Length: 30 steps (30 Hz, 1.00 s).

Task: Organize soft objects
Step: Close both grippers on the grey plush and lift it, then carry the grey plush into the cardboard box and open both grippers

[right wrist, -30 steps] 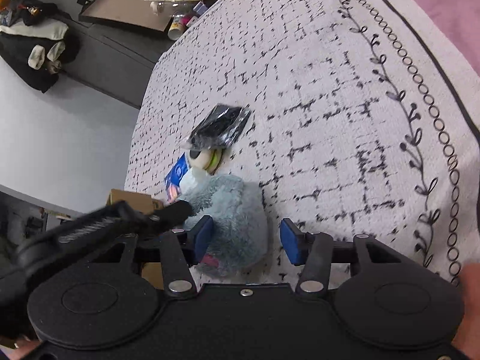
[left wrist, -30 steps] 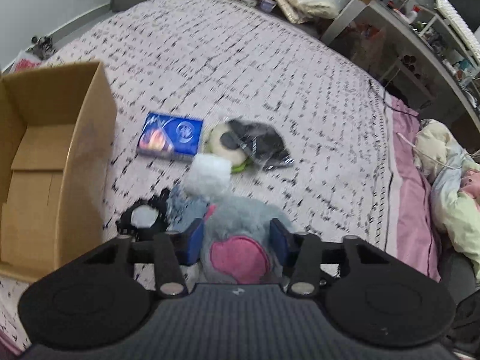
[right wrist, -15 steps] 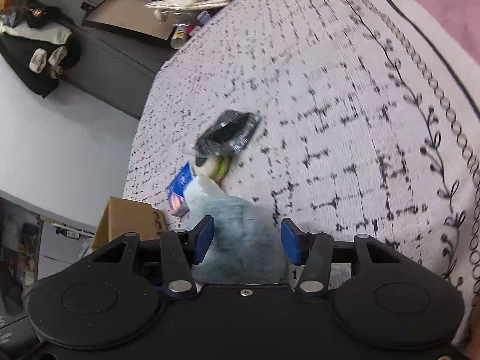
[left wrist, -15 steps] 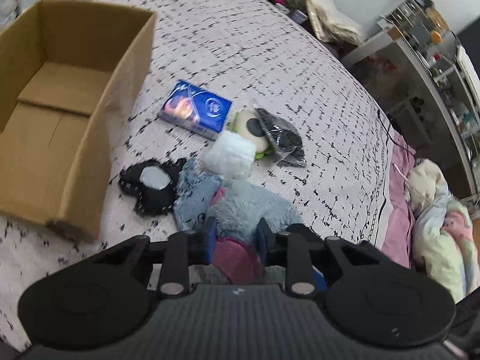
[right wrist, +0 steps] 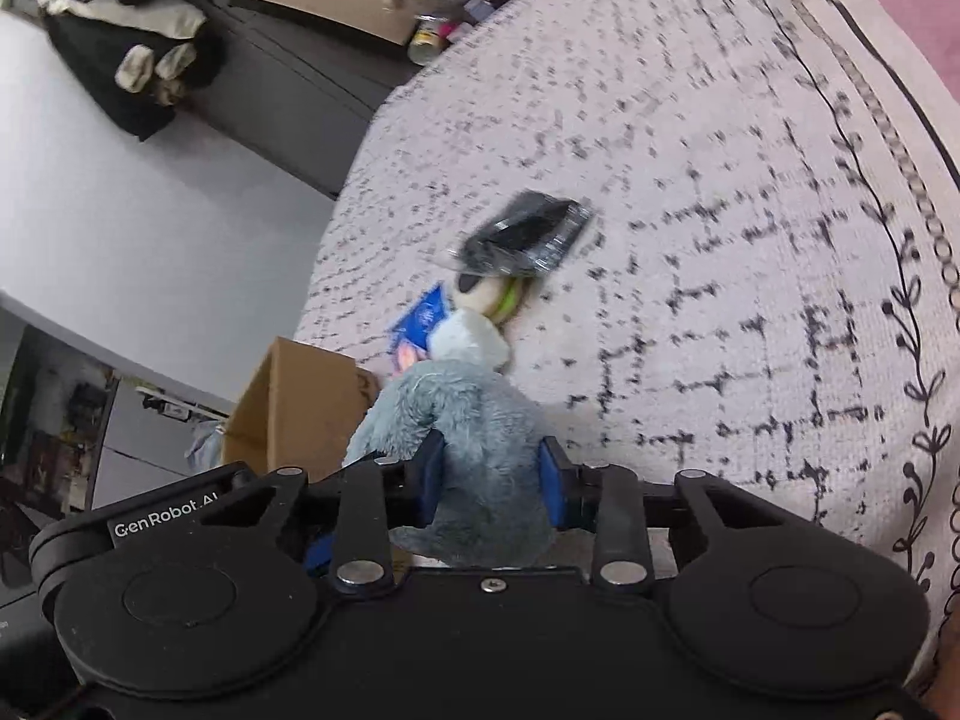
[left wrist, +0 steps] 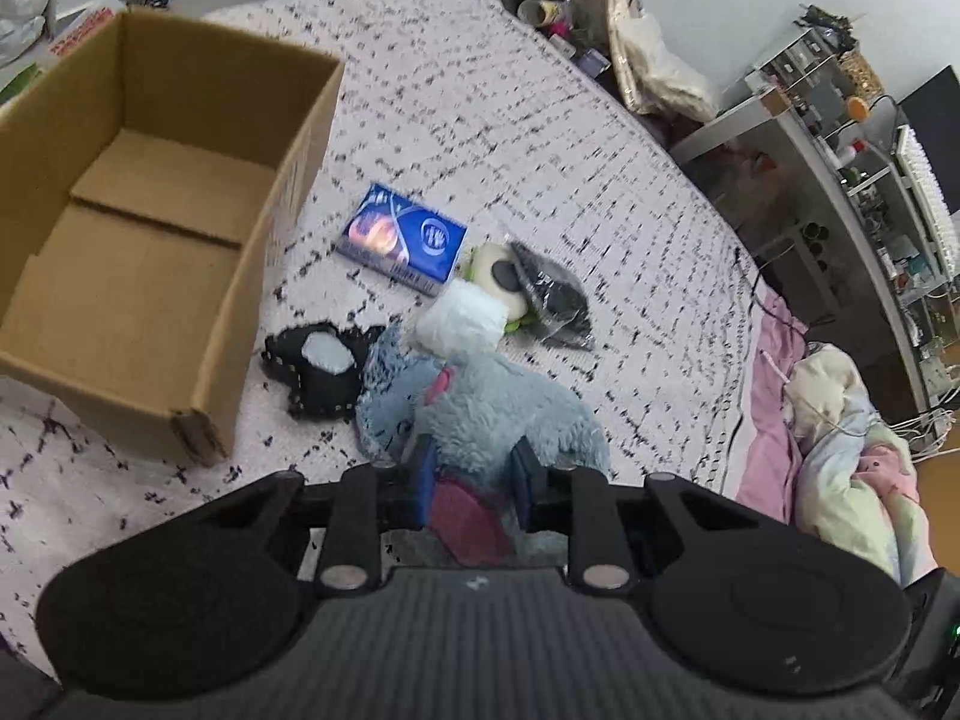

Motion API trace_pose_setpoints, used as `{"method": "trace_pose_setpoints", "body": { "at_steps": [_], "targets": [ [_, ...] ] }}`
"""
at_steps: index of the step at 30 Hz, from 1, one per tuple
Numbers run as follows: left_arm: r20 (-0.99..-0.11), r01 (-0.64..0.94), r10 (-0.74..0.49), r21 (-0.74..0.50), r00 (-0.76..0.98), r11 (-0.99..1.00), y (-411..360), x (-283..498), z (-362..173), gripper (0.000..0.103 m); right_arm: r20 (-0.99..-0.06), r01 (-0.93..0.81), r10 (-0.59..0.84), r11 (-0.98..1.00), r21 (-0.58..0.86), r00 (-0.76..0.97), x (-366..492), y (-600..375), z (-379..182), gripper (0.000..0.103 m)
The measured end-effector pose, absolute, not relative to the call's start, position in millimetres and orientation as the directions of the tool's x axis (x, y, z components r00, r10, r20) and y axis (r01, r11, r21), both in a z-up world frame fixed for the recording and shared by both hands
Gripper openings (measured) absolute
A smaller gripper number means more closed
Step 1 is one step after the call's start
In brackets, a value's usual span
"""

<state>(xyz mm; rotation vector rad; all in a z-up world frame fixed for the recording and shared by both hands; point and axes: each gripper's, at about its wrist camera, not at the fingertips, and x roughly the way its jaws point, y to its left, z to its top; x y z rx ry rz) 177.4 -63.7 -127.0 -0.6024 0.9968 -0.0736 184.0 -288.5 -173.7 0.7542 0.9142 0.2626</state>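
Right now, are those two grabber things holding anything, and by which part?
Both hold the grey plush toy. The left gripper is shut on its pink patch end. The right gripper is closing on the grey furry body at the other end.

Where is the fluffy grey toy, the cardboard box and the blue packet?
fluffy grey toy (left wrist: 510,402), left wrist view, its furry back.
cardboard box (left wrist: 288,180), left wrist view, its right wall.
blue packet (left wrist: 402,237), left wrist view, its printed top.

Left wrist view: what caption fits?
Left hand-held gripper clamps grey plush toy beside open cardboard box.
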Motion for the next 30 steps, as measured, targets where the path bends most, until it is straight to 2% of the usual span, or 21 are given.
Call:
{"method": "trace_pose_setpoints", "body": {
  "at_steps": [13,30],
  "targets": [
    [-0.698,-0.147,-0.338,-0.536,0.631,0.832,-43.3,161.1,-83.6,0.024,-0.559,-0.037,0.500,0.766,0.642,0.661,170.7,-266.4,-121.7,0.032],
    [-0.655,-0.157,-0.299,-0.543,0.694,0.825,0.4,142.9,-51.8,0.024,-0.502,-0.125,0.559,0.741,0.660,0.660,168.9,-223.1,-92.3,0.031]
  ]
}}
